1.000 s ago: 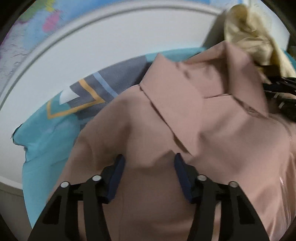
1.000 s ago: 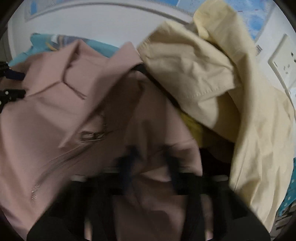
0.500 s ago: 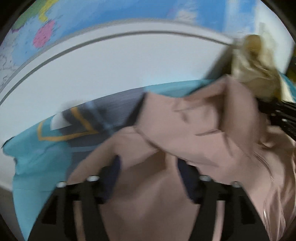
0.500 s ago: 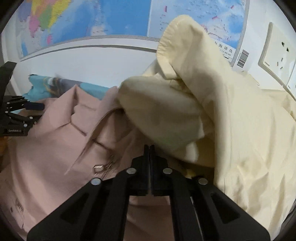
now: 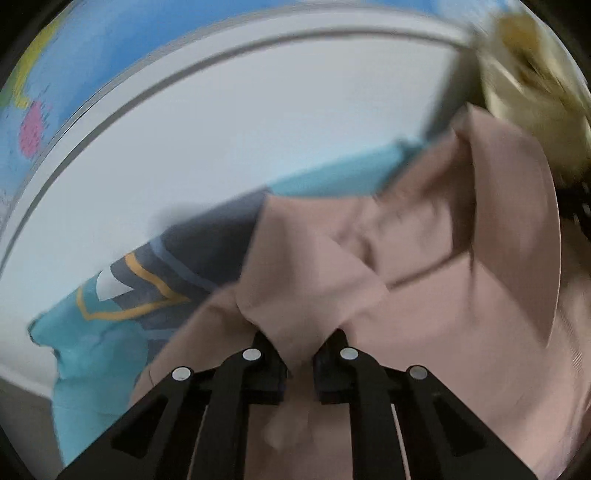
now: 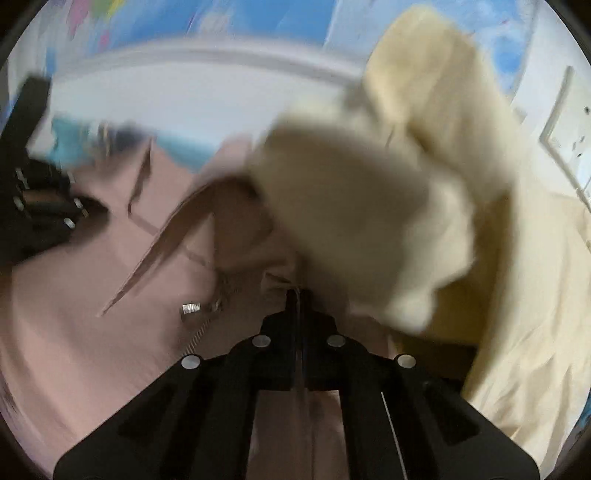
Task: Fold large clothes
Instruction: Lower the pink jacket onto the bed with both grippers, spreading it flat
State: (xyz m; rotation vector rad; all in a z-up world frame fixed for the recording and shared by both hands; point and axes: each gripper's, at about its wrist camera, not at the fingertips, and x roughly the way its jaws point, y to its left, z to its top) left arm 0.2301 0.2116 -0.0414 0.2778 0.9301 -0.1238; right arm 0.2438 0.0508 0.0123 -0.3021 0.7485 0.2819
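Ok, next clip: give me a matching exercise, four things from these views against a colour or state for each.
Things:
1. jacket
2. garment piled beside it
3. bedsheet
4. right tongs

Colour or state:
A. turquoise
B. shut
C. dusty pink
D. pale yellow

Pairs: 1-C, 2-D, 3-A, 4-B

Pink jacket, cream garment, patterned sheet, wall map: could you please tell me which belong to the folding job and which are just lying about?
In the job:
- pink jacket
- left gripper, closing on it
- right gripper

Lying about:
- cream garment
- patterned sheet
- wall map
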